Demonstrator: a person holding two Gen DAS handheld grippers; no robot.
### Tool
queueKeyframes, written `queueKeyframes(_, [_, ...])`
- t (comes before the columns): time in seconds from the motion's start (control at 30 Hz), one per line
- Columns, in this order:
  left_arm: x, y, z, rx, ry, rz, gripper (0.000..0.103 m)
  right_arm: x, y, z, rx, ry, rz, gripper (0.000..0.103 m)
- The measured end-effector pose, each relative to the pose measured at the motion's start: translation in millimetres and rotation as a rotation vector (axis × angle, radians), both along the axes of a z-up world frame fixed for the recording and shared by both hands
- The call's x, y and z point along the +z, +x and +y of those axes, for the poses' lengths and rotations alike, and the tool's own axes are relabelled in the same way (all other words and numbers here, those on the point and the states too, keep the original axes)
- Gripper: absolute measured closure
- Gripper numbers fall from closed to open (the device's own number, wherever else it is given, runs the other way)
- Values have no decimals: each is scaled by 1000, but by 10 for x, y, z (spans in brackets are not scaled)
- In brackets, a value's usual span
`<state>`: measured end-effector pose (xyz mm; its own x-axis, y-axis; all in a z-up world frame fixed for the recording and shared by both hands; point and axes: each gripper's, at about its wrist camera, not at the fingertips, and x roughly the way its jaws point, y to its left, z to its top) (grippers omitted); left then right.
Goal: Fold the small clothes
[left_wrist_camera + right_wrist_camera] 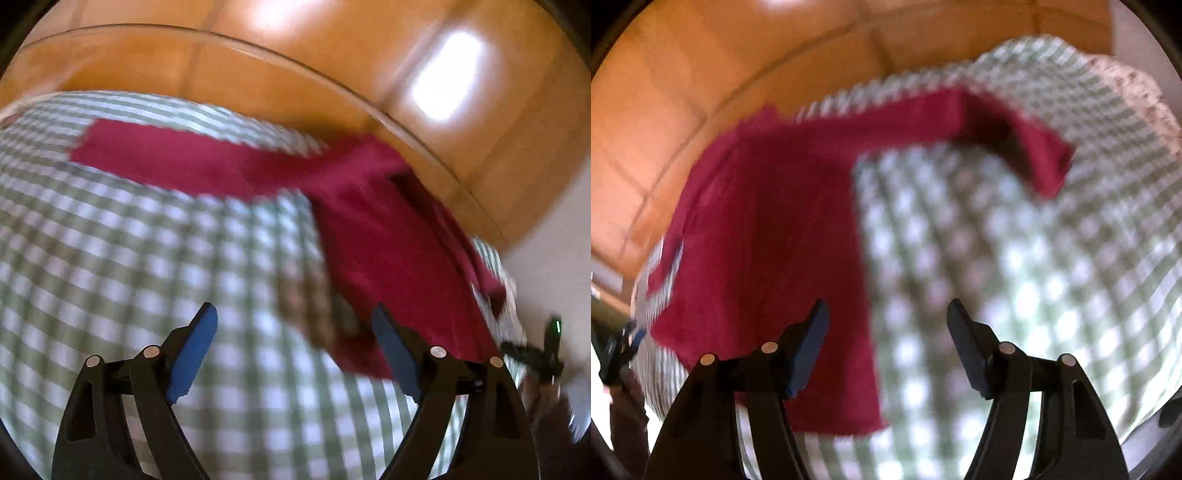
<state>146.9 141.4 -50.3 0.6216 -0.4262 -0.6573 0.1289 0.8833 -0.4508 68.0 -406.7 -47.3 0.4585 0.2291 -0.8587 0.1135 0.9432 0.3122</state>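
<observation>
Green-and-white checked cloth (110, 240) covers the bench, with orange wooden floor (332, 66) beyond its edge. On it lies a red garment (768, 229), one sleeve stretched sideways; motion blur hides its seams and collar. Left tongs (295, 350) and right tongs (886, 347) both stand wide apart, holding nothing, the right ones over the garment's lower edge.

No legible txt, labels or nos. anywhere.

Crimson garment (369, 221) on green-and-white checked cloth (147, 240); blue-padded claws.
</observation>
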Motion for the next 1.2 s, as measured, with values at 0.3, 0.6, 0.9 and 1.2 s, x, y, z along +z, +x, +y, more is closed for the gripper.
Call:
queueKeyframes(0.3, [-40,88,-795,-211,27,-73,36,21,110,289,32,-17,10,91])
queueKeyframes(0.6, [328,52,-532,-226,-132,71,95,860,-55,411,107,-30,-182,96])
queueKeyframes(0.9, [705,-587,-196,-207,-234,146,95,1192,-737,69,92,-14,-220,96])
queueKeyframes(1.2, [-352,-1016,-373,-136,-36,359,92,135,-1084,171,112,-83,55,93])
